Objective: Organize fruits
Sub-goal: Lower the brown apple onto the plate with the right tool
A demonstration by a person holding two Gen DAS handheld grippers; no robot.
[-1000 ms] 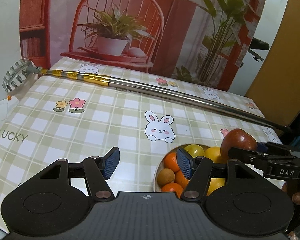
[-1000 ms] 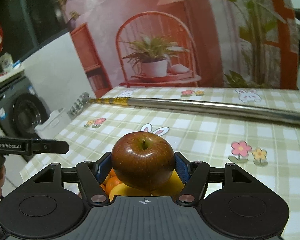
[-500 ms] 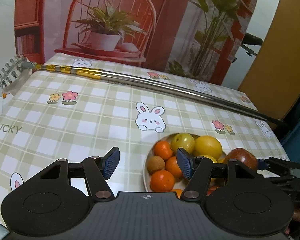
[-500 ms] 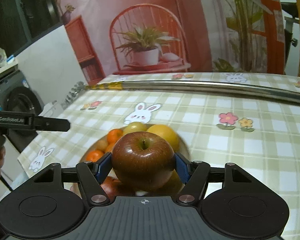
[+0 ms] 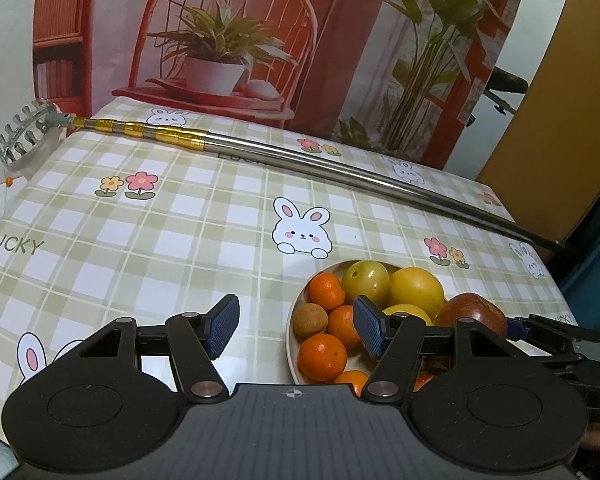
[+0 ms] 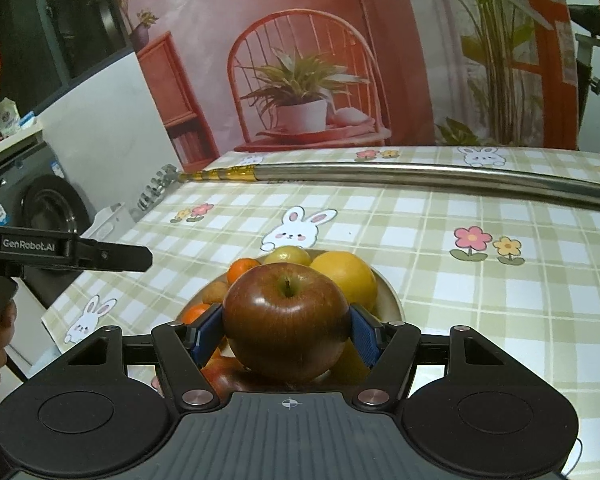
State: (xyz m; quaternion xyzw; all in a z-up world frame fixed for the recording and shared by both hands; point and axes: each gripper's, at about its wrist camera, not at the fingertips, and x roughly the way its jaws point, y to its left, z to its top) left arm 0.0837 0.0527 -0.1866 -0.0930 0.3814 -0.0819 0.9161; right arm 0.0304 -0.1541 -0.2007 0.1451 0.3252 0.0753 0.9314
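Observation:
A red apple (image 6: pixel 286 318) sits between the blue pads of my right gripper (image 6: pixel 286 334), which is shut on it just above the near side of a white fruit bowl (image 6: pixel 392 300). The bowl holds several oranges (image 5: pixel 322 356), a yellow-green fruit (image 5: pixel 366 280), a yellow citrus (image 5: pixel 416 290) and a small brown fruit (image 5: pixel 310 320). In the left wrist view the apple (image 5: pixel 472 314) shows at the bowl's right edge. My left gripper (image 5: pixel 296 330) stands open over the bowl's (image 5: pixel 296 312) left rim, holding nothing.
A long metal telescopic pole (image 5: pixel 340 174) with a gold section and a claw head (image 5: pixel 22 136) lies across the far side of the checked tablecloth (image 5: pixel 140 240). A printed backdrop stands behind the table. A washing machine (image 6: pixel 40 208) is off the table's left edge.
My right gripper has lowered the apple from above the bowl down close to the fruit pile. The left gripper has shifted a little, staying open, and the bowl shows more fully.

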